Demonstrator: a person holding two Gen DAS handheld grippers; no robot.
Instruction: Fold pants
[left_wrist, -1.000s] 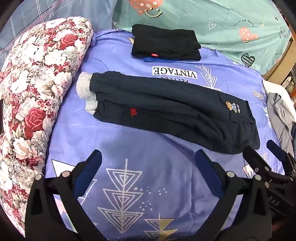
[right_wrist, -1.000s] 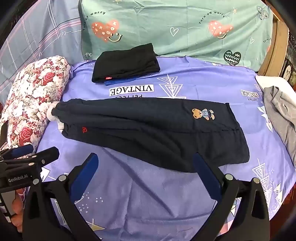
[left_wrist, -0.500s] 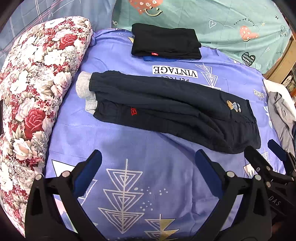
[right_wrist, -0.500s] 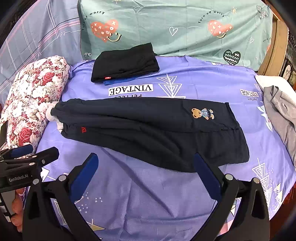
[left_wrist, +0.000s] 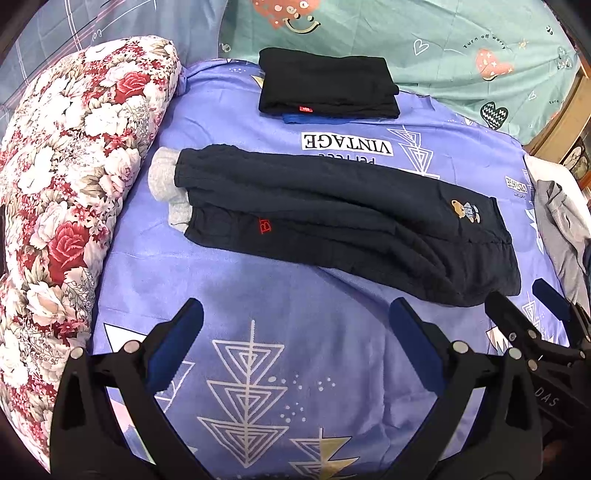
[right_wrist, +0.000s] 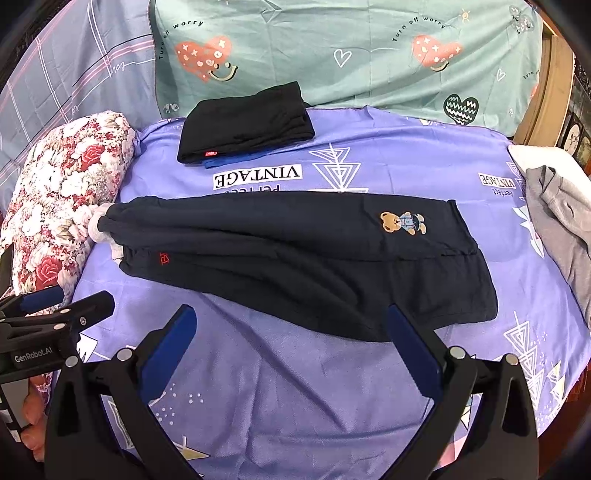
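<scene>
fingers of left gripper (left_wrist: 295, 321) and right gripper (right_wrist: 291, 321) spread wide, holding nothing.
dark pants (right_wrist: 295, 258) with bear patch, flat on purple sheet (right_wrist: 295, 387) printed "vintage".

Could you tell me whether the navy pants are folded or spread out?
Folded once lengthwise: navy pants lie leg over leg, both grey cuffs stacked together.
</scene>
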